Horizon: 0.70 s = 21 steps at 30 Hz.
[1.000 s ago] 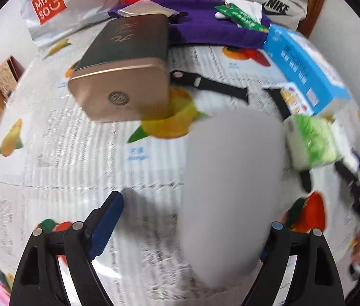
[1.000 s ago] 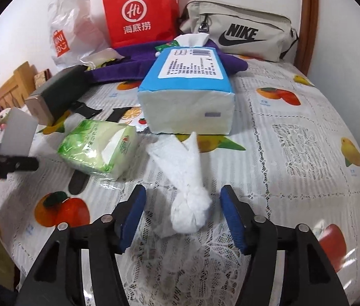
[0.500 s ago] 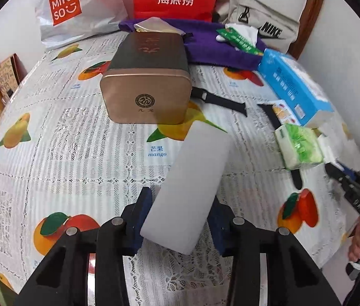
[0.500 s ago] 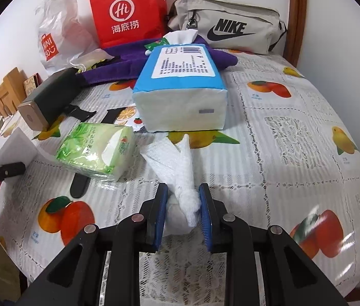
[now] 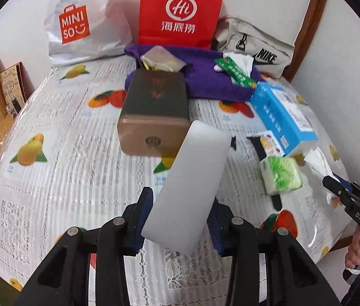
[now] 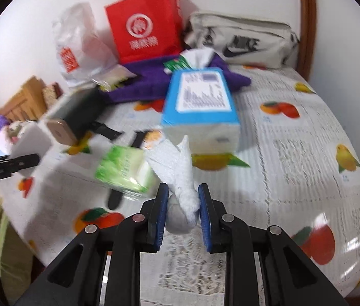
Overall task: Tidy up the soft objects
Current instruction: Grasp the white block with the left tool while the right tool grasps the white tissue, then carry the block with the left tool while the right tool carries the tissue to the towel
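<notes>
Left tongs: closed on the white foam block, which is clear of the desk and tilts toward the upper right of the left wrist frame.
Right tongs: clamped narrow on the knotted end of the white tissue bundle, at lower centre of the right wrist frame; its loose ends point up toward the blue tissue box.
Done so far: both soft items gripped, apparently lifted; neither is set down anywhere.
Still loose: green tissue pack, left of the bundle; purple cloth at the back, under small packets.
Destination: cannot tell; no bin or tray visible.
Progress judged: early, most sorting remains.
</notes>
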Motion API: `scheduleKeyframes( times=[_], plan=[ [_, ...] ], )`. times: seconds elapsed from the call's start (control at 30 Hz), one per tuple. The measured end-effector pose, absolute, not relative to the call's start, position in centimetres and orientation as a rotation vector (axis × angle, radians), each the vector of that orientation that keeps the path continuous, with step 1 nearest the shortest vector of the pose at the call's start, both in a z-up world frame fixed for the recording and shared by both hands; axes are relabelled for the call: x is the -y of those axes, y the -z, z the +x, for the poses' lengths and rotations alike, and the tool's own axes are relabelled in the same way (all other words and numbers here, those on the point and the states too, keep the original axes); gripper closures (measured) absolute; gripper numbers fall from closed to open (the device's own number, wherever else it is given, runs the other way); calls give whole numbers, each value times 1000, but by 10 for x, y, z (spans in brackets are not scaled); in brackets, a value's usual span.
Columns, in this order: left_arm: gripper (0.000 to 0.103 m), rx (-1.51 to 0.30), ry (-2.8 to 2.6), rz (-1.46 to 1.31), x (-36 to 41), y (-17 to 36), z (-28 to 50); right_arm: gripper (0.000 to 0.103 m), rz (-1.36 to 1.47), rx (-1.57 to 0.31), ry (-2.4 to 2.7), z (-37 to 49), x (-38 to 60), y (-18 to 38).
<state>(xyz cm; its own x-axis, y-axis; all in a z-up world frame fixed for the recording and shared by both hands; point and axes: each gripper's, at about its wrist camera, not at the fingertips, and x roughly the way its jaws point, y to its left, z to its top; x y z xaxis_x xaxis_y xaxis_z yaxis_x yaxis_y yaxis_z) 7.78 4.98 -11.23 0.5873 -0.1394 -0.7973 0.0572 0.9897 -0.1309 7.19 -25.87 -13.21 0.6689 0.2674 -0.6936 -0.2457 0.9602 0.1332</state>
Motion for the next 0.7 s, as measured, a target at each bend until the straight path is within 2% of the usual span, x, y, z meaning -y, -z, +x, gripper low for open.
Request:
scheduleKeyframes(
  times=[0.3,0.7],
  plan=[
    [65,-907,128,-104,-44,85,100,79,31,-659,-405,80,253,81],
    [65,-887,95,-96,-40,61,151,79,10,-648,-411,160,233,51]
  ],
)
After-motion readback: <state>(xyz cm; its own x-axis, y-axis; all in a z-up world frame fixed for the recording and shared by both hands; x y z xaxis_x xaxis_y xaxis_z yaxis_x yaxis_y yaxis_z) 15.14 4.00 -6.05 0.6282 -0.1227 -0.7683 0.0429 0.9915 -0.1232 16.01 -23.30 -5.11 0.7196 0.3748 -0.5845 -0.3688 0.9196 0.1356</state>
